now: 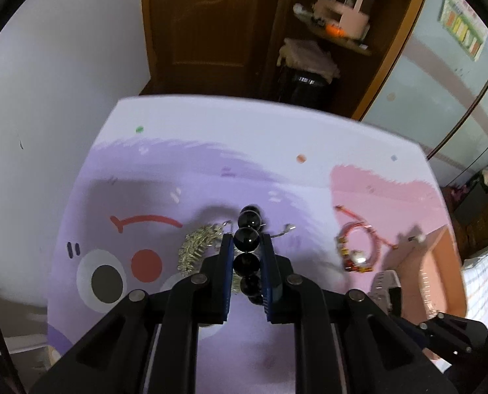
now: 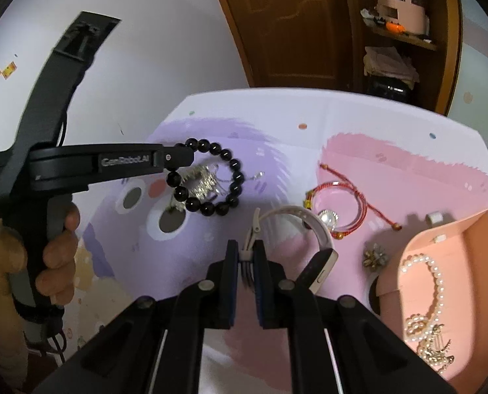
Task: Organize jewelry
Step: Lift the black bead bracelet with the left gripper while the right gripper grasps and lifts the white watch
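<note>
Jewelry fills both our grips: our right hand-held gripper (image 2: 246, 256) clamps the white watch strap (image 2: 296, 218) above the worktop (image 2: 342, 115), beside the pink tray (image 2: 474, 229); farther off, our left hand-held gripper (image 1: 246, 246) clenches the black bead bracelet (image 1: 248, 239), lifted over the silver chain (image 1: 194, 246).

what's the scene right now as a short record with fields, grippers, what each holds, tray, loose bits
left gripper: shut on black bead bracelet, lifted above the mat
right gripper: shut on watch strap
tray: pink, at right, holds pearl necklace and a gold piece
on mat: silver chain, red cord bracelet, small brooch
brooch: beside the tray, not in it
</note>
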Available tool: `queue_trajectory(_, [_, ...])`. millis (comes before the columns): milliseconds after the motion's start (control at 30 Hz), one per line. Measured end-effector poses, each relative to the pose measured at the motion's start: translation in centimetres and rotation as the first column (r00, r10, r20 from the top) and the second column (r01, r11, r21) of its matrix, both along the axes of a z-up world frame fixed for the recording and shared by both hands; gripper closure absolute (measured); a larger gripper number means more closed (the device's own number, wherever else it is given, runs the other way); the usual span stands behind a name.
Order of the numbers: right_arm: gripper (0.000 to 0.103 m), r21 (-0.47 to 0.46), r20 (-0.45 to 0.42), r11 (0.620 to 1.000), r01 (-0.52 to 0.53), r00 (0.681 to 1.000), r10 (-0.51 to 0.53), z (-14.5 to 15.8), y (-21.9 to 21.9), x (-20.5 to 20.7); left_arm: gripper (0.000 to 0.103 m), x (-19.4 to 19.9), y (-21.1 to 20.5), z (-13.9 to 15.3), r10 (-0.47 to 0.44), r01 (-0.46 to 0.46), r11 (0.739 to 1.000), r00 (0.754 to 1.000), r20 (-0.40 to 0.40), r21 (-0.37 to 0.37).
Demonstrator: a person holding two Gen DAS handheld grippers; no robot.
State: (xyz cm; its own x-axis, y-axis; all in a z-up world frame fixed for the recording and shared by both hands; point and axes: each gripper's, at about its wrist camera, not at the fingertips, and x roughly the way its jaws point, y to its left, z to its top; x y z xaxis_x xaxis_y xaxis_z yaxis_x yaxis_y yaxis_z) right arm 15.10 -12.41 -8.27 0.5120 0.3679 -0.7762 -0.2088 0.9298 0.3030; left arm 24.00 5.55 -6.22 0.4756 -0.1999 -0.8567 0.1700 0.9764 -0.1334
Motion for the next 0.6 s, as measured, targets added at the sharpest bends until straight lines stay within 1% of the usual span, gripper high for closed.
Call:
queue_trajectory(167, [0.095,0.044,0.059,0.999,0.006,0.998,-0.008,3.4,-1.1,-1.7,0.091,-2.4,-0.6,4.2,-0.018,0.02,0.999,0.998,0.067,-0.026])
queue_trajectory(333, [0.095,0.065,0.13,0.998,-0.006,0.992,-0.003,7.0,-2.4,-3.7,0.091,-5.6,-1.6,8.9,-0.045,0.053,0.997,0.991,0.13,-0.058])
queue_trajectory(467, [0.095,0.054,0.199,0.999,-0.005,0.98,-0.005,10.0,-4.2,-6.5,0.09,-8.5,-3.2,11.6,-0.097,0.111,0.991,0.981,0.166,-0.078])
queue_trajectory(600, [0.095,0.065,0.249,0.998,0.001,0.968,-0.017,11.7,-6.2,-8.8,0.09,-11.1,-5.5,13.6,-0.162,0.184,0.978,0.967,0.199,-0.101])
